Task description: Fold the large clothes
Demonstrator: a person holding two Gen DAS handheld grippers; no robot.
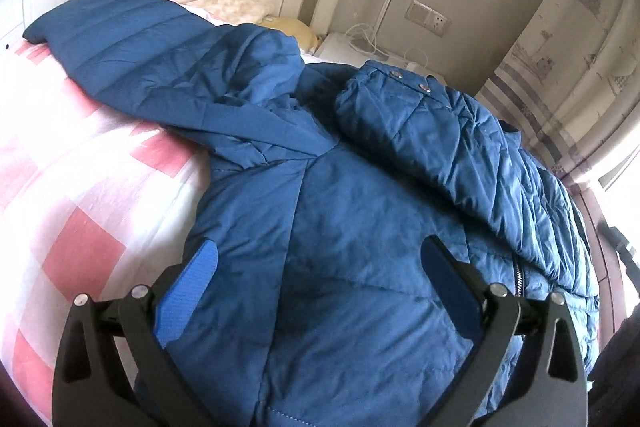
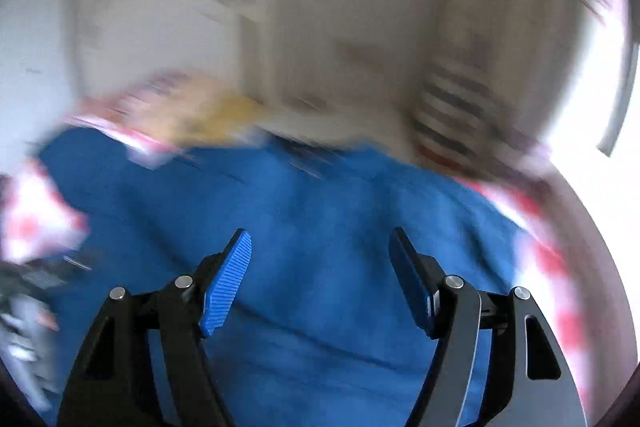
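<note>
My left hand-held gripper (image 1: 320, 267) hangs with jaws spread wide over the blue jacket (image 1: 360, 227), gripping nothing. My right hand-held gripper (image 2: 320, 267) is likewise apart above it. The jacket lies on the pink-checked bed (image 1: 80, 207), one sleeve (image 1: 440, 139) folded across.
</note>
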